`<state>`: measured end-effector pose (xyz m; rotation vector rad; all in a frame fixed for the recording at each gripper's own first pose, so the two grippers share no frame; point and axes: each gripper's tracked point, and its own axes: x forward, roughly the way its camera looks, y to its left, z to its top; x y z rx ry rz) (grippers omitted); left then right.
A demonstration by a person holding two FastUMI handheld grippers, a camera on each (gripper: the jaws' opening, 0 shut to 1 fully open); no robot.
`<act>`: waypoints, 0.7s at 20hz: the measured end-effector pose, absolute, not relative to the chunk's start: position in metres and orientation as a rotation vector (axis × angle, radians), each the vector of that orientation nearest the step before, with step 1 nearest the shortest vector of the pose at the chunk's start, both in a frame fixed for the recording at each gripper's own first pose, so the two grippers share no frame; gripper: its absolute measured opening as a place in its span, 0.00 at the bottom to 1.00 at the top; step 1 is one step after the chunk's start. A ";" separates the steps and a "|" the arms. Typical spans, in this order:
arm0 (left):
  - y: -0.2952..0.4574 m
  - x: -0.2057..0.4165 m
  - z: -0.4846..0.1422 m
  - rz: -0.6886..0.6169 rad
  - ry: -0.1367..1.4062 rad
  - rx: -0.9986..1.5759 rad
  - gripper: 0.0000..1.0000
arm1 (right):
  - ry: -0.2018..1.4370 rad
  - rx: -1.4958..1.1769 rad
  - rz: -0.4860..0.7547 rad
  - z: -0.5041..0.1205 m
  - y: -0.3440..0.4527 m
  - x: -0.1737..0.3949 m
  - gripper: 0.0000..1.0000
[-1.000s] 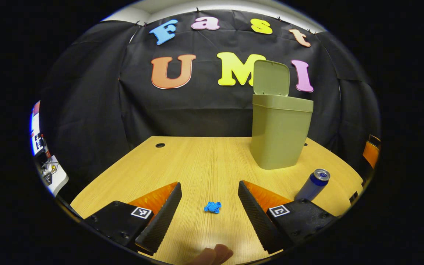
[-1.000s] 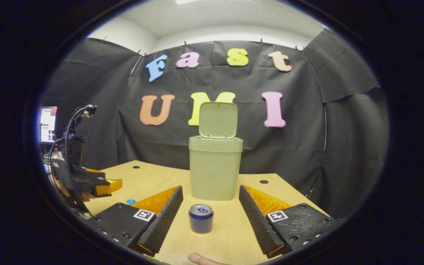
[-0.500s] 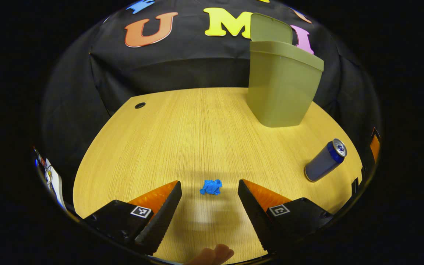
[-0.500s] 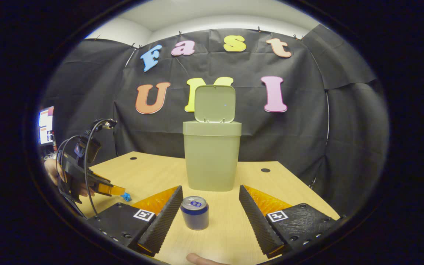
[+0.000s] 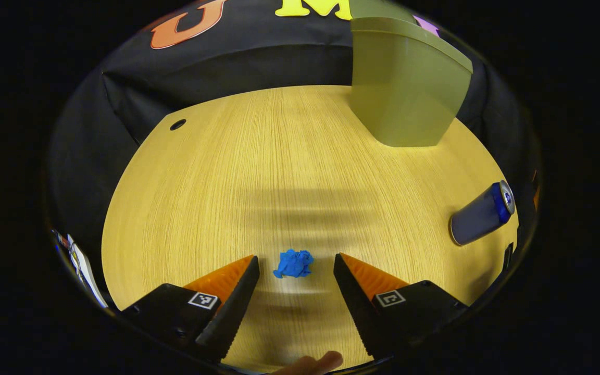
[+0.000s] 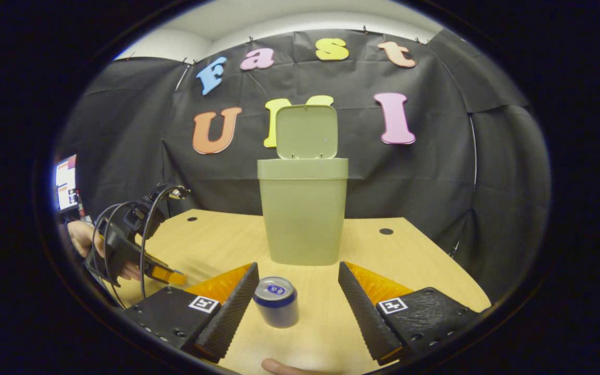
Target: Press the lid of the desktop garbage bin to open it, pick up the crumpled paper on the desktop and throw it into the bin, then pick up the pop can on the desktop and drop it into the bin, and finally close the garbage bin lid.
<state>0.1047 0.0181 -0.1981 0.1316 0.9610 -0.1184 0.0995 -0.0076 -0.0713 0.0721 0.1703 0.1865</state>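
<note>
Left gripper (image 5: 294,271) released, wide, flanking crumpled paper (image 5: 293,263), not touching. Right gripper (image 6: 298,284) released, can (image 6: 276,301) between fingers. Wooden desk (image 5: 279,166), bin (image 6: 303,211) lid up.

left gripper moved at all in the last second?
Yes. The left gripper has dropped toward the table and pitched down, closing on the crumpled paper, now level with its open fingertips.

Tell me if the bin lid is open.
Open: the lid stands upright behind the bin's rim in the right gripper view.
</note>
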 end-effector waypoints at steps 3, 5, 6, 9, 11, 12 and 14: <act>0.031 0.111 -0.198 -0.112 0.995 0.115 0.85 | 0.178 0.071 0.194 -0.075 -0.005 0.102 0.95; 0.039 0.114 -0.198 -0.102 1.002 0.113 0.80 | 0.177 0.069 0.196 -0.075 -0.005 0.102 0.95; 0.041 0.115 -0.199 -0.096 1.008 0.115 0.77 | 0.177 0.069 0.197 -0.075 -0.005 0.102 0.95; 0.048 0.127 -0.190 -0.089 0.987 0.123 0.65 | 0.178 0.062 0.199 -0.074 -0.001 0.104 0.95; 0.049 0.134 -0.184 -0.094 0.989 0.127 0.61 | 0.178 0.054 0.200 -0.075 0.000 0.104 0.95; 0.048 0.137 -0.179 -0.098 0.990 0.126 0.61 | 0.178 0.051 0.200 -0.075 0.001 0.103 0.95; 0.047 0.144 -0.171 -0.109 0.992 0.119 0.58 | 0.179 0.052 0.202 -0.075 0.002 0.104 0.95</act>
